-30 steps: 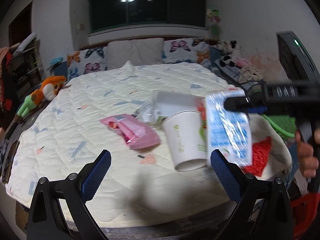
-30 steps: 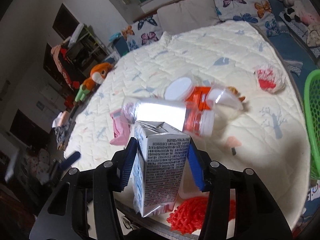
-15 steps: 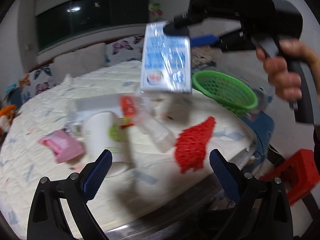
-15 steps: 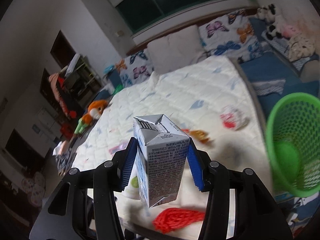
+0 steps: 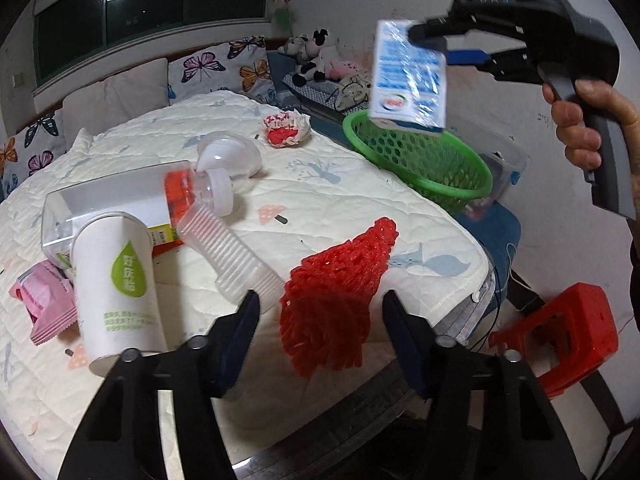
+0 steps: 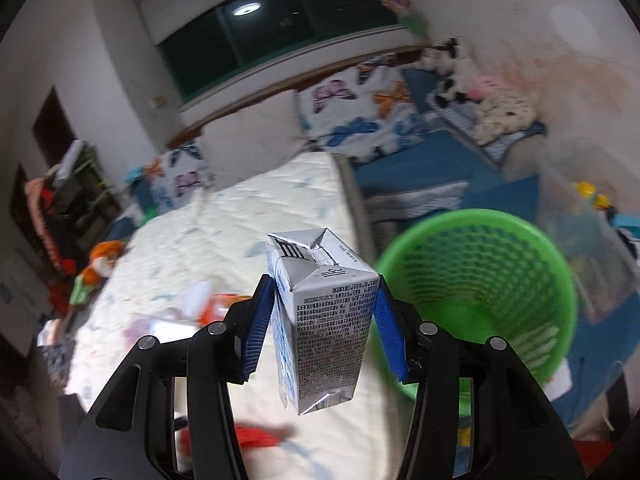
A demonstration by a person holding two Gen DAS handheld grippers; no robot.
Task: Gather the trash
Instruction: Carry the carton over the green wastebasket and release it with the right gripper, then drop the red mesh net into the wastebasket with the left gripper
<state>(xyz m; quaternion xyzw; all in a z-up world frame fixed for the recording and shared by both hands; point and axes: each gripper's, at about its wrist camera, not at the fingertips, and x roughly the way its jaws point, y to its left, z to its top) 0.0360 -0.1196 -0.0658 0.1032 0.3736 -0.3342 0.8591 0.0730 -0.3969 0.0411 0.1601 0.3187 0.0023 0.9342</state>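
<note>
The right gripper (image 6: 322, 330) is carrying a milk carton (image 6: 320, 320), its jaws pinching the carton's sides, above the near rim of the green basket (image 6: 516, 280) beside the bed (image 5: 320, 208). The left gripper (image 5: 318, 330), jaws spread and empty, is hovering over the red mesh sleeve (image 5: 336, 288). Next, the carton likely needs centring over the basket before release.
</note>
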